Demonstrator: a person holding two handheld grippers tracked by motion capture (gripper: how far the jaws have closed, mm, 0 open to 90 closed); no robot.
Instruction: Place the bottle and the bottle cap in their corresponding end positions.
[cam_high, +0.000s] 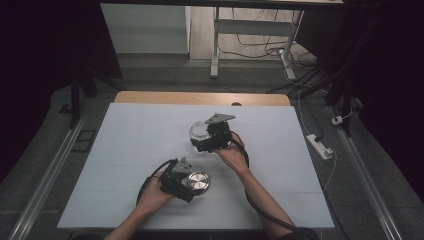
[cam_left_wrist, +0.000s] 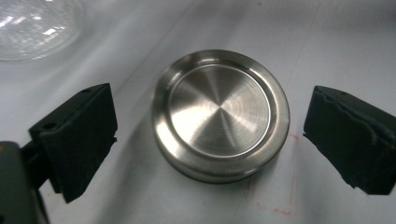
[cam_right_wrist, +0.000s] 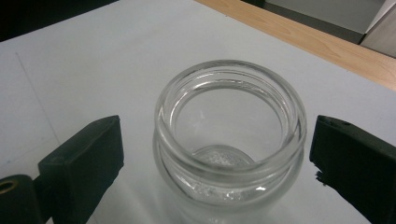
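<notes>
A round brushed-steel lid (cam_high: 199, 181) (cam_left_wrist: 219, 116) lies flat on the white table cover, near the front middle. My left gripper (cam_high: 189, 183) (cam_left_wrist: 210, 121) is open around it, with a gap between each black pad and the lid's rim. Farther back stands an open clear glass jar (cam_high: 198, 131) (cam_right_wrist: 229, 170), upright and empty. My right gripper (cam_high: 209, 142) (cam_right_wrist: 215, 135) is open around the jar's neck, and neither pad touches the glass. A hand holds each gripper from the near side.
The white cover (cam_high: 125, 150) spreads over the table, and a strip of bare wood (cam_high: 200, 98) shows along the far edge. Cables trail from both grippers toward the front. On the floor to the right lies a power strip (cam_high: 320, 146).
</notes>
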